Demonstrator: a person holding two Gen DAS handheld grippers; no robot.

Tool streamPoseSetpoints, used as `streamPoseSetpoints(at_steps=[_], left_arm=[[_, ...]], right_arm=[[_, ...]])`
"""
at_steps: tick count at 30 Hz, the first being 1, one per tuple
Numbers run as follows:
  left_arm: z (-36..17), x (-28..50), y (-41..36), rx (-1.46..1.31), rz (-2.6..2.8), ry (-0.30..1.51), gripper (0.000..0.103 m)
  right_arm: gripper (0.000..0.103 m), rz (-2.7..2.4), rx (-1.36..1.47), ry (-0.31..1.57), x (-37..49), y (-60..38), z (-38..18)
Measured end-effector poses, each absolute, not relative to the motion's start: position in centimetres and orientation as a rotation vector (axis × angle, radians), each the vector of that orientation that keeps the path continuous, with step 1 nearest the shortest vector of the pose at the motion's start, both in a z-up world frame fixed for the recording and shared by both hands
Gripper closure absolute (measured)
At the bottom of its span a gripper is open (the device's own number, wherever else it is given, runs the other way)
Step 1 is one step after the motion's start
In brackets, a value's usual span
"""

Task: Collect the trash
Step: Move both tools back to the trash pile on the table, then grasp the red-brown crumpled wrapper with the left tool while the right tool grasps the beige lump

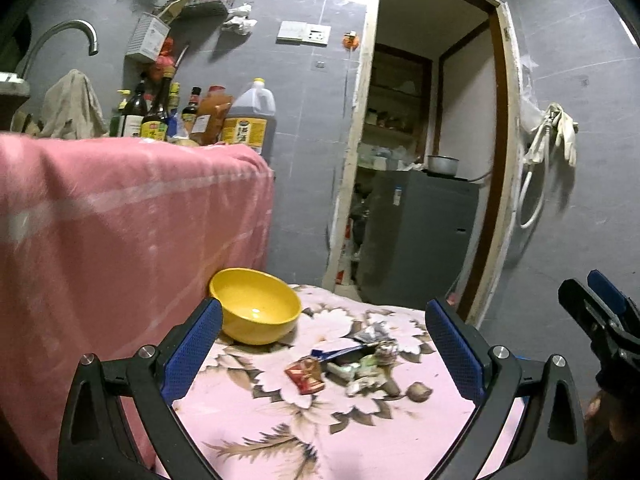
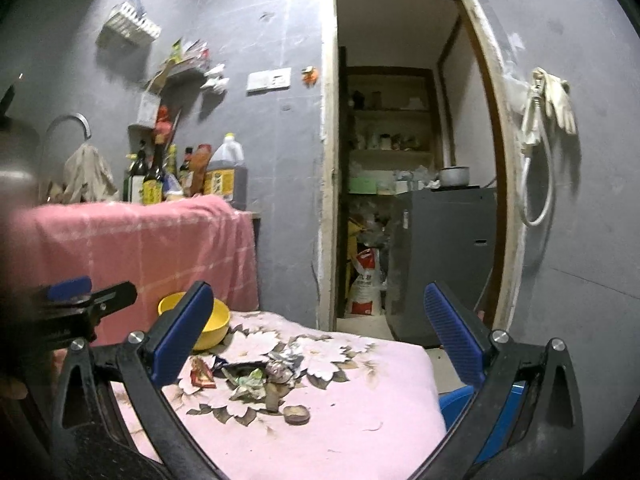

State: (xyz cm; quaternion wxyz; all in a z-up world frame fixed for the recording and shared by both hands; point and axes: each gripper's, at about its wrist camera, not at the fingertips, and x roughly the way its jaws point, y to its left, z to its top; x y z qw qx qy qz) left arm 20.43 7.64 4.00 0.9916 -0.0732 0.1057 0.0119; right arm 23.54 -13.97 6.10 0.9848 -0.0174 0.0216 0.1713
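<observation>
Your left gripper [image 1: 324, 344] is spread wide, nothing between the pads, hanging over the near edge of the floral cloth [image 1: 360, 440]. Your right gripper [image 2: 316, 340] is the same: jaws wide apart, empty, just above the cloth. Each shows up at the edge of the other's view, side by side, neither touching anything. The trash [image 1: 352, 368] lies in a loose pile mid-cloth, ahead of both grippers: a red wrapper [image 1: 305, 375] on the left side of it, crumpled green and silver wrappers in the middle, a dark blue packet behind, and a brown round piece [image 2: 296, 414] nearest the right gripper, just apart from the pile. A yellow bowl [image 1: 256, 306] sits upright and empty at the far left of the cloth, near the pile but not touching it, against a pink cloth [image 1: 120, 220] draped over a higher counter. Beyond that: bottles [image 1: 160, 116] and an oil jug [image 1: 250, 120] on the counter, a tap [image 1: 68, 36] with a rag below it, a grey wall. Farthest is an open doorway [image 1: 432, 140] with a grey cabinet, a pot on top and shelves behind.
</observation>
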Motion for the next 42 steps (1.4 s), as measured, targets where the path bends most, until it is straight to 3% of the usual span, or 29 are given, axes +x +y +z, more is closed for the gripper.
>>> streamPoseSetpoints(at_steps=[16,33,36,38,42], left_arm=[[-0.5,24.3,9.2,-0.137,0.069,0.351,0.004],[-4.0,31.4,9.2,-0.145,0.049,0.614,0.005],[-4.4,32.5,9.3,-0.168,0.034,0.653,0.011],[-4.8,33.3,9.4,-0.179,0.026,0.681,0.021],[-5.4,34.6,9.5,-0.202,0.013,0.731,0.039]], right_arm=[[0.0,0.397,-0.084,0.254,29.4,-10.9,0.9],[0.0,0.413,-0.08,0.573,35.9,-10.1,-4.5],[0.0,0.423,-0.075,0.65,37.1,-9.9,-5.4],[0.001,0.43,-0.072,0.694,37.8,-9.7,-6.0],[0.016,0.443,-0.072,0.772,38.9,-9.4,-7.0]])
